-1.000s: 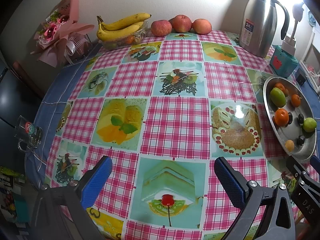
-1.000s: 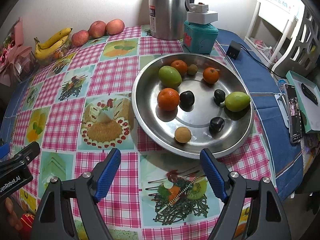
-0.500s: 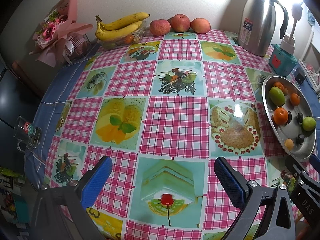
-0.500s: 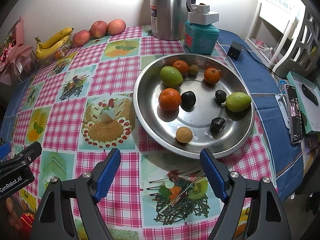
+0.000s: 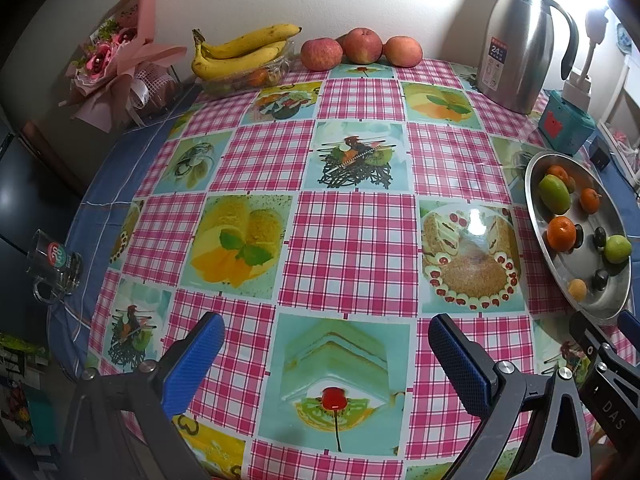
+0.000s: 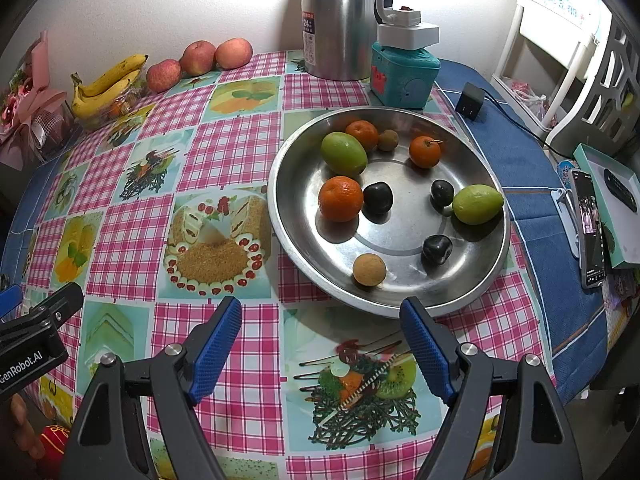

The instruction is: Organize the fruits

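on the right side of the tabletop (image 6: 132,240), a round steel tray (image 6: 472,280) holds the small fruit, all loose and mostly apart: three tangerines (image 6: 339,198), two green mangoes (image 6: 344,153), three dark plums (image 6: 377,197) and two tan longans (image 6: 369,269). at the far edge by the wall, three apples (image 5: 362,45) sit in a row, and just left of them a bunch of bananas (image 5: 240,53) rests on a clear dish. whether the tray's fruit is already sorted or waiting to be grouped, this one look cannot settle.

the right tool (image 6: 320,344) hovers just short of the tray's near rim, fingers spread wide and gripping nothing. the left tool (image 5: 322,360) hangs over bare tablecloth near the front edge, likewise spread and empty.

risks, as i judge them: round fruit on smooth, sloped steel will roll if nudged, so closing on one tangerine could knock the plum touching it. a finger catching the rim could tip or slide the shallow tray on the slick cloth. soft plums may bruise under a hard squeeze. a steel thermos jug (image 6: 340,20), a teal box (image 6: 404,76) and a phone (image 6: 590,224) stand near the tray, in the way of a wide sweep.
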The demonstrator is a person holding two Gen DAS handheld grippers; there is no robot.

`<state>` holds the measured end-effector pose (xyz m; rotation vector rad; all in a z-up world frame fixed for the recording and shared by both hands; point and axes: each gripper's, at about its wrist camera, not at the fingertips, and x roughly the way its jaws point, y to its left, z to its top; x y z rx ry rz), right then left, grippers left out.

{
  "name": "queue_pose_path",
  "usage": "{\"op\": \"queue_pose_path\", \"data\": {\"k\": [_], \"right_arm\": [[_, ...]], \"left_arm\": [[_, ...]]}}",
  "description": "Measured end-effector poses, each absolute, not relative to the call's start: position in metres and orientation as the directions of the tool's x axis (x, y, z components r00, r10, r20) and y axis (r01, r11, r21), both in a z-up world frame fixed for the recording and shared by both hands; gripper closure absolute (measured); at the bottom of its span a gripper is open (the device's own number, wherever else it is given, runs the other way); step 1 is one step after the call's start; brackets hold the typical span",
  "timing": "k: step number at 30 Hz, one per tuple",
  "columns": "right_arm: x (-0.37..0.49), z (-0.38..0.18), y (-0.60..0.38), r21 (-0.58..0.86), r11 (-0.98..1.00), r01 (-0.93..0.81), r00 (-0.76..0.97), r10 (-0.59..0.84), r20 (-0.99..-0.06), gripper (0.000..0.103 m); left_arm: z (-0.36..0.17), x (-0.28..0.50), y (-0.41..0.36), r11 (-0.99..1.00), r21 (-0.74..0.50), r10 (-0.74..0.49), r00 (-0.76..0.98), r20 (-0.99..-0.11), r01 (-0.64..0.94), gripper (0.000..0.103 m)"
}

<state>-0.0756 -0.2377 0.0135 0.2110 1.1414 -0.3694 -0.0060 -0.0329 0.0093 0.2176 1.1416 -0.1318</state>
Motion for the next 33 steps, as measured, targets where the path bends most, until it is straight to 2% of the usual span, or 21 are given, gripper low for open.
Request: {"op": "queue_pose_path", "data": {"k": [33], "right_arm": [[-0.0758, 0.0124, -0.2367, -0.022, 0.919, 0.395, 0.364, -0.178, -0.914, 0.021]], "left_arm": [[0.0103, -0.0065, -0.0319, 0.975, 0.093, 0.002, 0.409, -0.912, 0.204, 0.000]]}}
